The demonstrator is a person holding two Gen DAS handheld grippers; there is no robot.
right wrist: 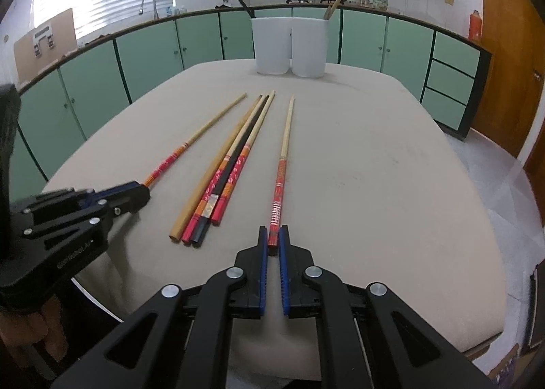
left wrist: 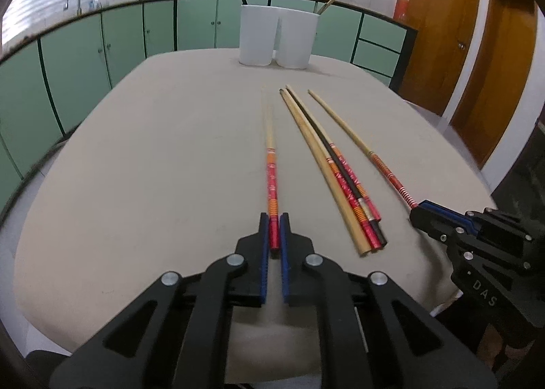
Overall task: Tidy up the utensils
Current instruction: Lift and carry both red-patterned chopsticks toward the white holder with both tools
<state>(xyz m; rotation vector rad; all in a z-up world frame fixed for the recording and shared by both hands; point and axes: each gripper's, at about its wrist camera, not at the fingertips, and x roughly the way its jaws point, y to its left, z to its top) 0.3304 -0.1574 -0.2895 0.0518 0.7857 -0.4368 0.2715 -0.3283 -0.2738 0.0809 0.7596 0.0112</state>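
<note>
Left gripper (left wrist: 274,223): clenched on chopstick (left wrist: 270,153). Right gripper (right wrist: 272,235): clenched on striped chopstick (right wrist: 284,147). Four-stick bundle (left wrist: 327,164) between. Holders (left wrist: 277,36) at 12 o'clock.

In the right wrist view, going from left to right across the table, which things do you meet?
Left gripper shut on a red-handled chopstick → bundle of four chopsticks → red-handled chopstick with white bands held by the right gripper.

Beige table (left wrist: 136,184) w/ rounded corners. At the far end, 2 white holders (left wrist: 277,36) side by side. Nearer: a bundle of 4 chopsticks (left wrist: 335,174), plus 2 single chopsticks (left wrist: 271,164) either side, all lying lengthwise.
</note>
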